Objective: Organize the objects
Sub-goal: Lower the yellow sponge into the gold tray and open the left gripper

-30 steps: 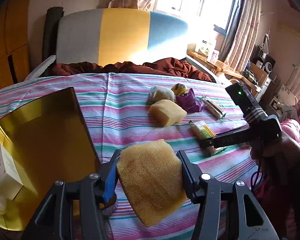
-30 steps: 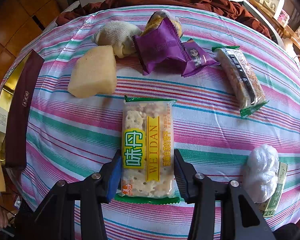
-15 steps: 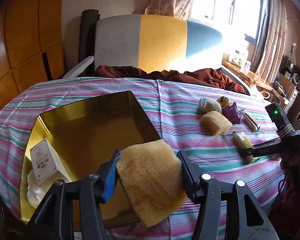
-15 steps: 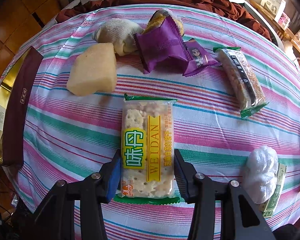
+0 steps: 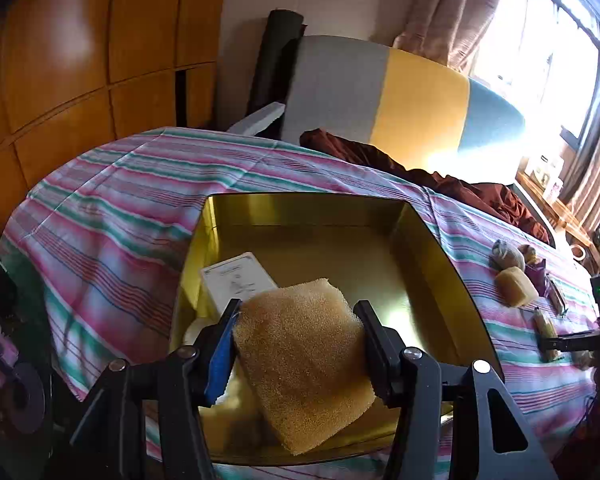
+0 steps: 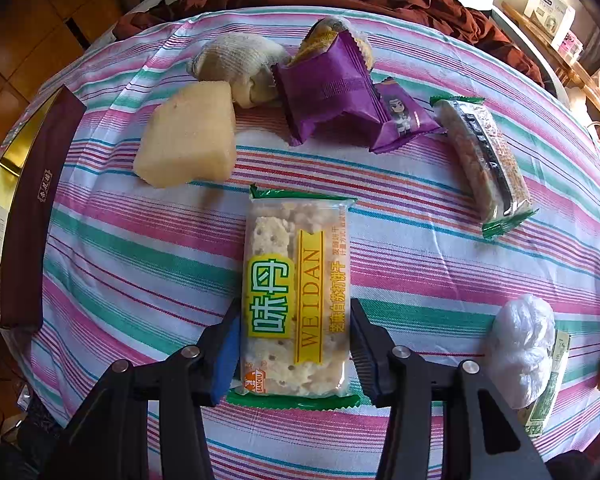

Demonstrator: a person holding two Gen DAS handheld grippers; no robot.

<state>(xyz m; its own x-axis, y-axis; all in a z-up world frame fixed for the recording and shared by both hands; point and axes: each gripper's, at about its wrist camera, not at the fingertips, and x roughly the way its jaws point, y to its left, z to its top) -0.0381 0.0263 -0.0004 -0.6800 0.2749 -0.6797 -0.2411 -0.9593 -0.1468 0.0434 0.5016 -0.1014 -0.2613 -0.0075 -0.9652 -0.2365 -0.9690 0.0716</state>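
My left gripper [image 5: 298,320] is shut on a tan sponge [image 5: 306,364] and holds it above the near part of an open gold tin box [image 5: 432,248]. A white carton [image 5: 238,282] lies inside the box at the left. My right gripper [image 6: 294,328] is shut on a Weidan cracker packet [image 6: 296,300] that lies on the striped cloth [image 6: 120,248]. The right gripper also shows in the left wrist view [image 5: 560,344], far right.
On the cloth lie a pale yellow sponge [image 6: 188,136], a rolled glove [image 6: 236,64], purple snack packs [image 6: 332,92], a cereal bar [image 6: 484,160] and a white plastic bundle [image 6: 520,344]. The box's maroon side [image 6: 36,208] is at the left. A striped headboard [image 5: 380,96] stands behind.
My left gripper has swung left with the tan sponge, from beside the box to over it. The right gripper has stayed on the cracker packet.
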